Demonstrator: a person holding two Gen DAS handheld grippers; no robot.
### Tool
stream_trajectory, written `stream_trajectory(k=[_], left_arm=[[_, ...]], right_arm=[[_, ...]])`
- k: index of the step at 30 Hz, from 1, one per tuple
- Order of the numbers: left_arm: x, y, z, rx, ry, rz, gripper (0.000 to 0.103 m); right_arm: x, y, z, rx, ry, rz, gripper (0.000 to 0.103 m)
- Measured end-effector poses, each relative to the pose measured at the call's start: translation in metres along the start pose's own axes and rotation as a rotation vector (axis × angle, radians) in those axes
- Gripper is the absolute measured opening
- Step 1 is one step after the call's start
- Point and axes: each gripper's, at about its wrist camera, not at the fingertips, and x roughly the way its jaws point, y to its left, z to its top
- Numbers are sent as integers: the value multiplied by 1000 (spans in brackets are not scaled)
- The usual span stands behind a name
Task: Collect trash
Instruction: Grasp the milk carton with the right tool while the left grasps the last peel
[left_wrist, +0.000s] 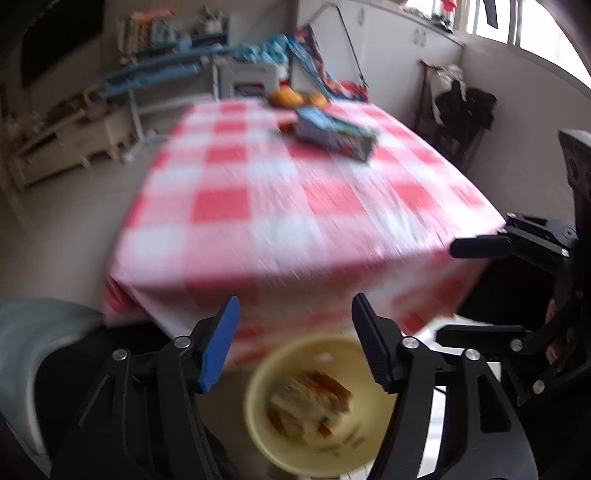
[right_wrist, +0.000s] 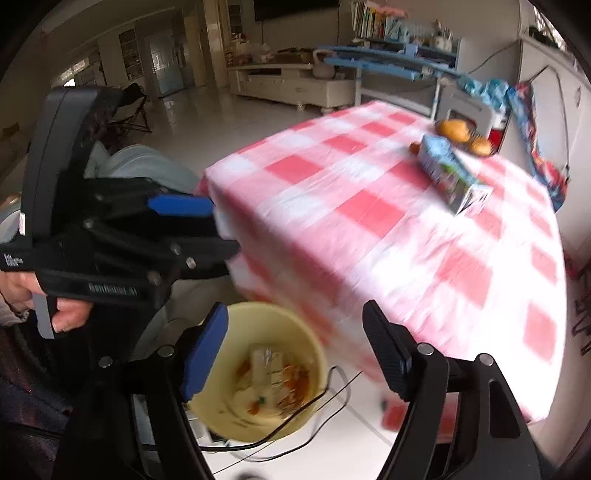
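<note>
A pale yellow bin (left_wrist: 314, 402) stands on the floor below the table's near edge and holds a carton and orange scraps; it also shows in the right wrist view (right_wrist: 258, 369). My left gripper (left_wrist: 295, 343) is open and empty above the bin. My right gripper (right_wrist: 295, 354) is open and empty over the bin, and it shows in the left wrist view (left_wrist: 476, 288) to the right. A blue drink carton (left_wrist: 336, 134) lies on the red-checked tablecloth (left_wrist: 295, 206) at the far end; the right wrist view shows the carton (right_wrist: 450, 173) too.
Oranges (left_wrist: 284, 96) sit beyond the carton at the table's far edge. A grey chair (left_wrist: 37, 332) stands left of the bin. A black cable (right_wrist: 314, 413) crosses the floor by the bin. Shelves and a low cabinet line the far wall.
</note>
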Motion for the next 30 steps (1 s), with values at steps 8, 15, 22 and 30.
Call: stream_trajectory(k=[8,15,22,30], left_arm=[[9,24,58,-21,-105,77,64],[46,30,106,55,-114,117,64],[83,39,139,94,-89,128,64],[142,42,176,187,-43,104,64]], right_arm=[[2,-20,31,-85,-61,-118,79],[25,-59,68,-108,-84,-189,79],[61,-105,101,-79,-74,-258,80],[113,-146,117,-75,32,-232,71]])
